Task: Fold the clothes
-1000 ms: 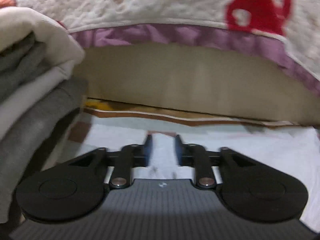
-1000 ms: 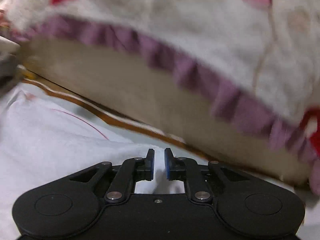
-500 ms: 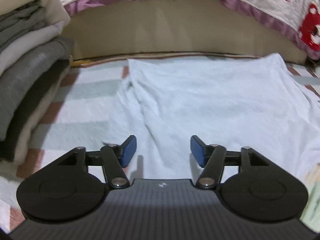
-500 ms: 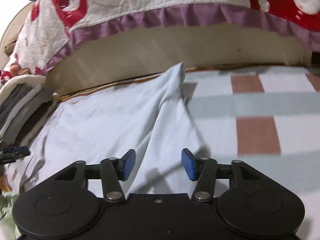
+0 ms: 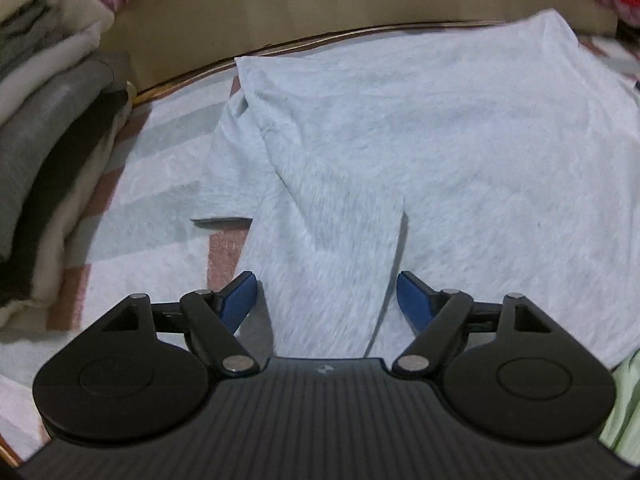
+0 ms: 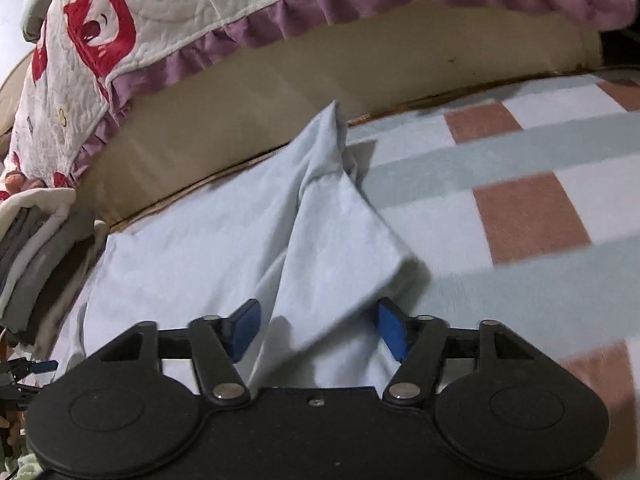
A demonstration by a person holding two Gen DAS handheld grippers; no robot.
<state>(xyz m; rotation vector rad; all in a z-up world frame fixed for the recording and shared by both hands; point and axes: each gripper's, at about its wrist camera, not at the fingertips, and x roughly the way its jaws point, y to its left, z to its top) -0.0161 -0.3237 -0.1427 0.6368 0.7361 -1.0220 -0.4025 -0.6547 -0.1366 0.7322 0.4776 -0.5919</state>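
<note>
Pale blue shirt (image 5: 440, 128) spread flat, sleeve (image 6: 332, 248) trailing toward right claw (image 6: 318, 330)

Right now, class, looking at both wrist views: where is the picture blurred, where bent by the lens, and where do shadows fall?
Left wrist view: the pale blue shirt is streaked by motion blur near the fingers; the folded pile is soft and curved at the edge. Right wrist view: the checked blanket smears at right, the quilt's purple frill bows, and the raised sleeve casts a shadow.
</note>
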